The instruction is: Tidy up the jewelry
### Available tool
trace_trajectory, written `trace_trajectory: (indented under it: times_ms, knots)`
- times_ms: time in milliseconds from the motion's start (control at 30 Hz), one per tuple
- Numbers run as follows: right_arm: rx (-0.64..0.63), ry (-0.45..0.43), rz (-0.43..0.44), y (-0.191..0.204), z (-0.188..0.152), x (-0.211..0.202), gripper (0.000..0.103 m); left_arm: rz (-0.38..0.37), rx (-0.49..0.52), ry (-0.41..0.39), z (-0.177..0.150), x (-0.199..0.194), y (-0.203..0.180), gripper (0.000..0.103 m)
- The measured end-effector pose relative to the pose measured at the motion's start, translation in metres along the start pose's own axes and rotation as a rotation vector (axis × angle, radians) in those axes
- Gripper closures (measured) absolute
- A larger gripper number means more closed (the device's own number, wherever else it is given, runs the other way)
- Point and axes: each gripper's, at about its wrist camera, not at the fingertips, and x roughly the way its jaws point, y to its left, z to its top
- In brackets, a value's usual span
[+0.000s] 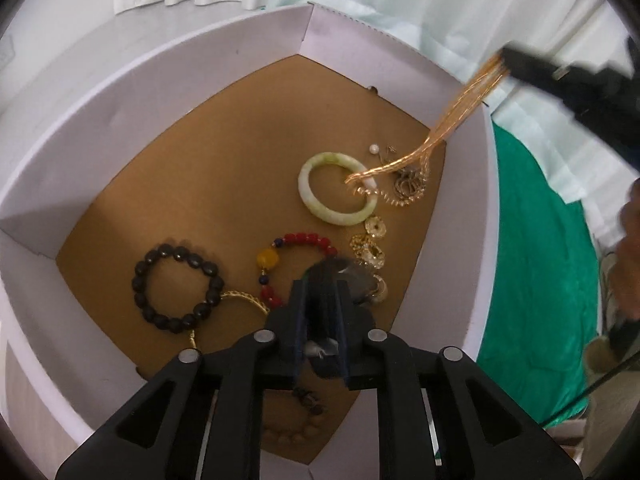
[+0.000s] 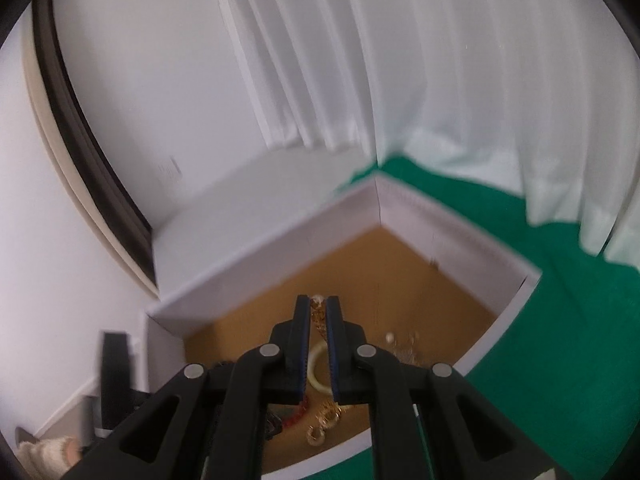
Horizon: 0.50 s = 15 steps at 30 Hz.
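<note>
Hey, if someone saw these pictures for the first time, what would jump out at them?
Probably the gold chain, pinched in the right gripper and trailing over the white box wall onto the pale green bangle. Next, the dark bead bracelet and red bead bracelet on the box's brown floor.

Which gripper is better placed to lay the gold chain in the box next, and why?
Right. The right gripper is shut on the gold chain, whose end already trails onto the box floor. The left gripper grips something dark.
</note>
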Motion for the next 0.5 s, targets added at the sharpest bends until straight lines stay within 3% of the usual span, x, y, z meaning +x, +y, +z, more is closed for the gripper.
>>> trace_trajectory:
  times_ms: [67,133,233,300,333,400,500]
  knots:
    - [0.014,0.042,-0.012,-0.005,-0.01,0.014,0.093,0.017,0.008,-0.025,-0.001,-0.004,-0.002,0.077]
    - [0.023,0.071,-0.024,-0.008,-0.017,0.022,0.093,0.035,0.012,-0.058,-0.001,-0.009,-0.004,0.046]
    - [0.033,0.082,-0.046,-0.013,-0.023,0.023,0.088,0.111,0.042,-0.133,0.0,-0.02,-0.01,0.025]
    - [0.043,0.069,-0.054,-0.012,-0.023,0.018,0.056,0.178,0.064,-0.19,-0.001,-0.029,-0.017,0.012]
    - [0.046,0.053,-0.054,-0.012,-0.024,0.013,0.051,0.203,0.069,-0.214,0.0,-0.033,-0.02,0.004]
    - [0.035,0.041,-0.065,-0.009,-0.025,0.007,0.048,0.265,0.071,-0.291,-0.001,-0.045,-0.026,0.001]
    - [0.02,0.041,-0.083,-0.004,-0.028,0.001,0.039,0.348,0.051,-0.33,0.0,-0.054,-0.029,0.001]
